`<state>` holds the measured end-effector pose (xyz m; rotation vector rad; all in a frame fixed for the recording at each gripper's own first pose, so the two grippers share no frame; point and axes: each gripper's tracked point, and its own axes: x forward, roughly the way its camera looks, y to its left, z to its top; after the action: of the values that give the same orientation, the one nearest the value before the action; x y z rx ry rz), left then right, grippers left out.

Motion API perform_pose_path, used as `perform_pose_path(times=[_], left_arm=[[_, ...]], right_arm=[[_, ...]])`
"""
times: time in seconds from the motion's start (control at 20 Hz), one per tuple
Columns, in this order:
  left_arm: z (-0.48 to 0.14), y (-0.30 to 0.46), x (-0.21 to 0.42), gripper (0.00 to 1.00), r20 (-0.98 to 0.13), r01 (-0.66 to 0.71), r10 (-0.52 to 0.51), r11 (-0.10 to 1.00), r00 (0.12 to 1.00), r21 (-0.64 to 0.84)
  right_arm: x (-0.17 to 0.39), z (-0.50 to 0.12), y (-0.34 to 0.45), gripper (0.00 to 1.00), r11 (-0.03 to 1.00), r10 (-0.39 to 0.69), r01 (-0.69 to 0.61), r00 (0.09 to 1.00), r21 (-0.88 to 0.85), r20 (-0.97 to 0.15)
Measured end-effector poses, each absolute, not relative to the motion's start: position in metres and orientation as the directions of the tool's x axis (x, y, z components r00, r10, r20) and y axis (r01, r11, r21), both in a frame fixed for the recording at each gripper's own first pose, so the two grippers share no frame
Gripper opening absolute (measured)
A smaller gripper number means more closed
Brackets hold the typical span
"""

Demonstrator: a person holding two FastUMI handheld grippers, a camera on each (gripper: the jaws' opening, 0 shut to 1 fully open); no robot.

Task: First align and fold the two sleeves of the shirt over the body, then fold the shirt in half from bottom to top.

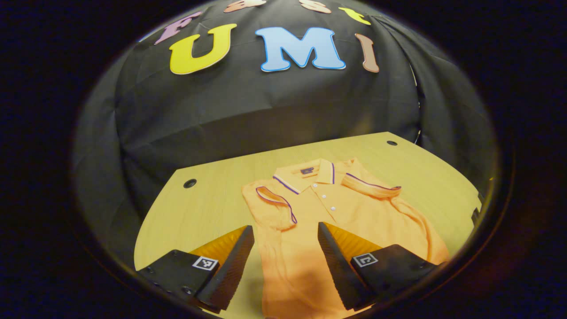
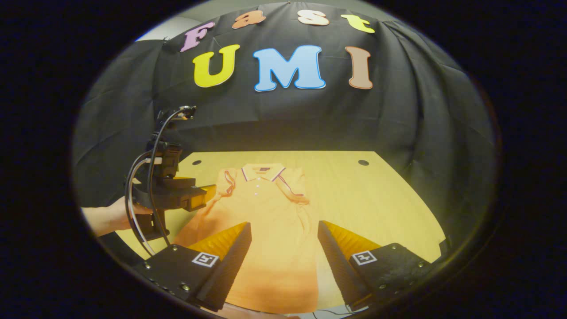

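Your orange polo shirt point(image 1: 310, 221) lies flat and face up on the pale wooden tabletop point(image 1: 199, 208), collar point(image 1: 305, 175) toward the black cloth wall, buttons showing down the placket. In the left gripper view both short sleeves are already turned in over the chest: one sleeve point(image 1: 277, 204) with its dark-trimmed cuff rests left of the collar, the other sleeve point(image 1: 372, 186) lies across the opposite shoulder. The shirt's body runs down toward you between your fingers, its lower part dropping out of sight at the bottom of the picture. Your left gripper point(image 1: 285, 261) hangs above the lower half of the shirt, fingers spread wide, nothing between them; whether they touch the fabric you cannot tell. Your right gripper point(image 2: 283, 261) stands likewise over the shirt point(image 2: 266, 230), fingers wide apart and holding nothing. In the right gripper view your other gripper point(image 2: 186, 195) shows at the left, above the shirt's edge near one folded sleeve, with cables looping off its body and a hand point(image 2: 115, 217) gripping it from behind. Two dark round holes mark the tabletop's far corners point(image 2: 363, 162).
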<state>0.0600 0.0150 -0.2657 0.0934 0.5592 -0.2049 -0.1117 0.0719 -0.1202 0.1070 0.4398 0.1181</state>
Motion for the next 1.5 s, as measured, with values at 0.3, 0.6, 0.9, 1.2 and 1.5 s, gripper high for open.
perform_pose_path(times=[0.3, 0.6, 0.9, 1.2, 1.5], left_arm=[[-0.268, 0.021, -0.044, 0.97, -0.563, 0.143, -0.122, 0.990, 0.817, -0.007], [-0.270, 0.033, -0.129, 0.97, -0.561, 0.131, -0.112, 0.991, 0.820, -0.007], [-0.294, 0.045, -0.175, 0.94, -0.606, 0.116, -0.120, 0.992, 0.786, -0.046], [-0.320, 0.066, -0.198, 0.98, -0.649, 0.138, -0.146, 0.988, 0.747, -0.064], [-0.341, 0.066, -0.213, 0.97, -0.668, 0.186, -0.203, 0.978, 0.716, -0.097]], right_arm=[[-0.162, -0.155, 0.057, 0.93, 0.980, 0.195, -0.154, 0.866, 0.127, -0.461], [-0.194, -0.193, 0.050, 0.94, 0.972, 0.235, -0.190, 0.826, 0.140, -0.513], [-0.208, -0.226, 0.050, 0.94, 0.973, 0.228, -0.165, 0.786, 0.161, -0.575], [-0.215, -0.263, 0.047, 0.94, 0.977, 0.194, -0.081, 0.722, 0.197, -0.664], [-0.215, -0.292, 0.060, 0.94, 0.980, 0.164, -0.025, 0.670, 0.199, -0.724]])
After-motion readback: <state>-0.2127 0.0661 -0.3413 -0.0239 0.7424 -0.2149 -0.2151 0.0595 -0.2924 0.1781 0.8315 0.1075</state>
